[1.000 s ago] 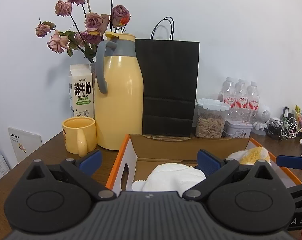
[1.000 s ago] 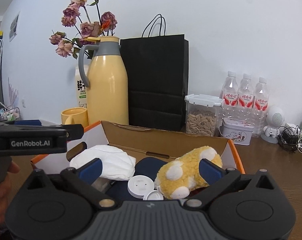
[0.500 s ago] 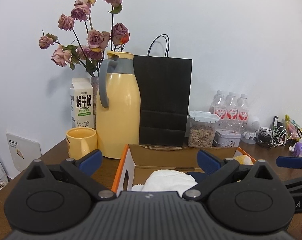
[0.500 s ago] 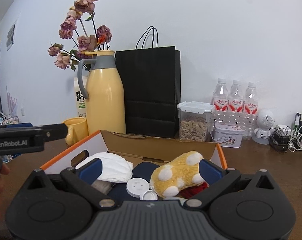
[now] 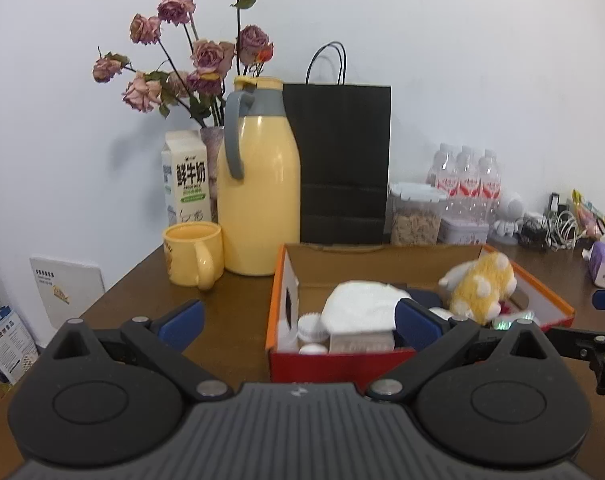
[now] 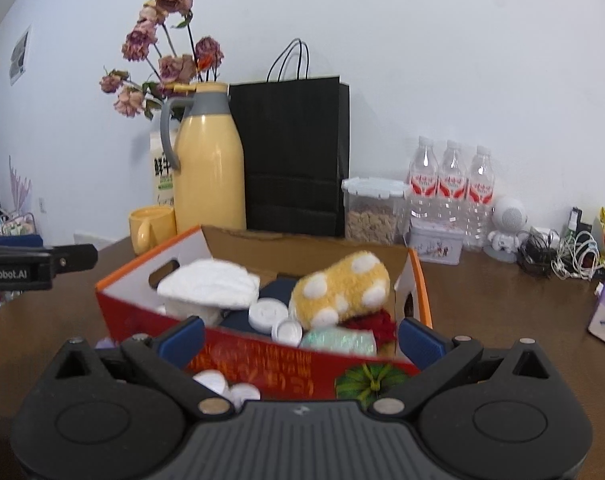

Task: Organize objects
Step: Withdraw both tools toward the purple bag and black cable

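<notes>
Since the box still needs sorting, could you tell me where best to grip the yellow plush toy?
Probably across its narrow middle, from above: the plush toy lies on its side atop the pile in the box, its top clear, with caps crowding its lower end.

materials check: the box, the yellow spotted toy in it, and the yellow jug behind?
Box: looks like printed cardboard, raw brown inside, glossy red and orange outside, with a die-cut handle hole. Yellow spotted toy: plush, fuzzy pile, matte. Yellow jug: smooth glossy shell with highlights, probably plastic or painted metal; grey handle and collar look like matte plastic.
</notes>
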{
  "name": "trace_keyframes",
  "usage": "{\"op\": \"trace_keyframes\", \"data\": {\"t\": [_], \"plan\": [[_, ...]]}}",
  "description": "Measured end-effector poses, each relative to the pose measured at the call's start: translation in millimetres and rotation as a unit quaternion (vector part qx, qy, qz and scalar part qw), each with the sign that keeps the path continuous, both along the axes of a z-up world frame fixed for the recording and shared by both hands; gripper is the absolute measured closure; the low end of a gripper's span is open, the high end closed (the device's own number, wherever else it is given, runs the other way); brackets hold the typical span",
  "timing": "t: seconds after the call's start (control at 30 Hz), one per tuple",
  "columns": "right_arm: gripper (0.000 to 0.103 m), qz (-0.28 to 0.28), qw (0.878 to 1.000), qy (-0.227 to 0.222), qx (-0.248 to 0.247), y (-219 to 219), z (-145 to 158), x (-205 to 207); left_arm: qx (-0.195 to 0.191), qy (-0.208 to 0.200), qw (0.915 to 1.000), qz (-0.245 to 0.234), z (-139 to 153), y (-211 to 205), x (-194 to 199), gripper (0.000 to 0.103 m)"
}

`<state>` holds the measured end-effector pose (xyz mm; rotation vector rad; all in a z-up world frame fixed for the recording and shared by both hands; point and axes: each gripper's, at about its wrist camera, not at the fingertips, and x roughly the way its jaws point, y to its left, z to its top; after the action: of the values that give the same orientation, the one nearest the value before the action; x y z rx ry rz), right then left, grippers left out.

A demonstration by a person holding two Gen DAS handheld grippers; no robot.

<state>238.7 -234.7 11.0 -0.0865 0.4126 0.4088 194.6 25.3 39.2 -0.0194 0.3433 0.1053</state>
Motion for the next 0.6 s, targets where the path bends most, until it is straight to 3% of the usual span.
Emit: {"op": "trace_keyframes", "data": {"t": [0.6], "plan": [[0.000,0.008,0.997,0.070,-0.020,-4.5,-34.7,-35.2,-0.013,0.068,0.9975,0.013,-30.7,10.9,-36.2,0.000]]}}
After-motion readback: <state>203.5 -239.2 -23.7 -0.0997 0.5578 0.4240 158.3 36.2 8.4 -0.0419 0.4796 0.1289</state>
